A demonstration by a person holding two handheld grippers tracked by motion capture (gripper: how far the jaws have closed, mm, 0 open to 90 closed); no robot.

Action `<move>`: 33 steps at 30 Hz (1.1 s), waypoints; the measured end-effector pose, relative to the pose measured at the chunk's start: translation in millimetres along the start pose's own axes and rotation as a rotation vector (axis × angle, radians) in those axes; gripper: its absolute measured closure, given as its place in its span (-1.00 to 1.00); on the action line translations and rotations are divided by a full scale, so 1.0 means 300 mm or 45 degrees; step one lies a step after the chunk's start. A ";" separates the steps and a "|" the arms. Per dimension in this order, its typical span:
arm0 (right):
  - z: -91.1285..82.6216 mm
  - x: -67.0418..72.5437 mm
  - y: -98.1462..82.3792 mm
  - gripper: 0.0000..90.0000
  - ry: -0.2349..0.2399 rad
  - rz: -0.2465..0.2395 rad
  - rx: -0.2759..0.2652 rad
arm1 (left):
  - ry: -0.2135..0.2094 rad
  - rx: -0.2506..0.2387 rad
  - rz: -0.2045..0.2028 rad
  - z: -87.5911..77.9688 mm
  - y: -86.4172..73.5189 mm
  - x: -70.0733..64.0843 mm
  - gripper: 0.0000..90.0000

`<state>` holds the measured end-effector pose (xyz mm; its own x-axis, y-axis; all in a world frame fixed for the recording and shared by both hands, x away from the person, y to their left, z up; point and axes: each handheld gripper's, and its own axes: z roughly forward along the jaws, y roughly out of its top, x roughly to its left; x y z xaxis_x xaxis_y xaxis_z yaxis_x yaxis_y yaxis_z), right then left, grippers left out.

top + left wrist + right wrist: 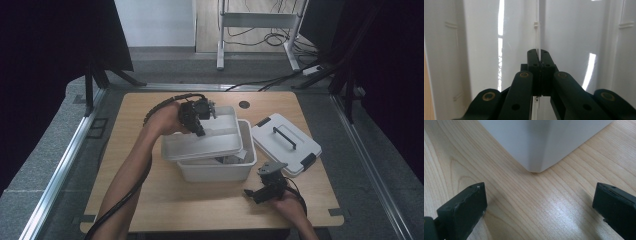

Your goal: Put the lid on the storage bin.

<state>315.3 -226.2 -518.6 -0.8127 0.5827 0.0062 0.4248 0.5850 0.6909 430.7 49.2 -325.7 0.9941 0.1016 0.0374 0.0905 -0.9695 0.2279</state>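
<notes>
A shallow white inner tray (pixel 200 145) rests askew on top of an open white storage box (pixel 215 171), shifted to the left of it. My left gripper (pixel 201 131) reaches down at the tray's far left part. In the left gripper view its jaws (pixel 538 56) are shut on a thin white wall of the tray (pixel 481 50). My right gripper (pixel 251 195) lies low on the wooden table near the box's front right corner. In the right gripper view it (pixel 541 202) stands open, with nothing between its jaws, facing the box corner (pixel 536 145).
The box's white lid (pixel 285 142), with a black handle and black clips, lies flat to the right of the box. The wooden table (pixel 165 200) has bare room along its front and left. A cable hole (pixel 244 104) sits near the far edge.
</notes>
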 end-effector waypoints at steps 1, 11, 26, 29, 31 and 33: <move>0.000 0.000 0.000 -1.00 0.000 0.000 0.000 | -0.002 0.006 0.006 0.008 0.013 0.000 0.98; 0.000 0.000 0.000 -1.00 0.001 -0.001 0.001 | -0.015 0.090 0.071 0.118 0.125 -0.017 0.98; 0.000 0.000 0.000 -1.00 -0.001 -0.001 0.004 | -0.042 -0.093 -0.081 0.153 0.066 -0.002 0.53; 0.001 0.001 0.001 -1.00 -0.002 0.001 0.005 | 0.000 -0.162 -0.130 0.127 0.041 0.000 0.27; 0.000 0.000 0.006 -1.00 -0.001 -0.001 0.022 | 0.027 -0.196 -0.170 0.112 0.020 -0.005 0.08; 0.000 0.000 0.012 -1.00 -0.004 0.001 0.044 | 0.051 -0.228 -0.200 0.097 -0.003 -0.012 -0.13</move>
<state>316.7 -224.1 -516.1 -0.8110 0.5850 0.0043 0.4389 0.6036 0.6656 428.8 43.2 -354.4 0.9652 0.2602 0.0255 0.2283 -0.8864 0.4026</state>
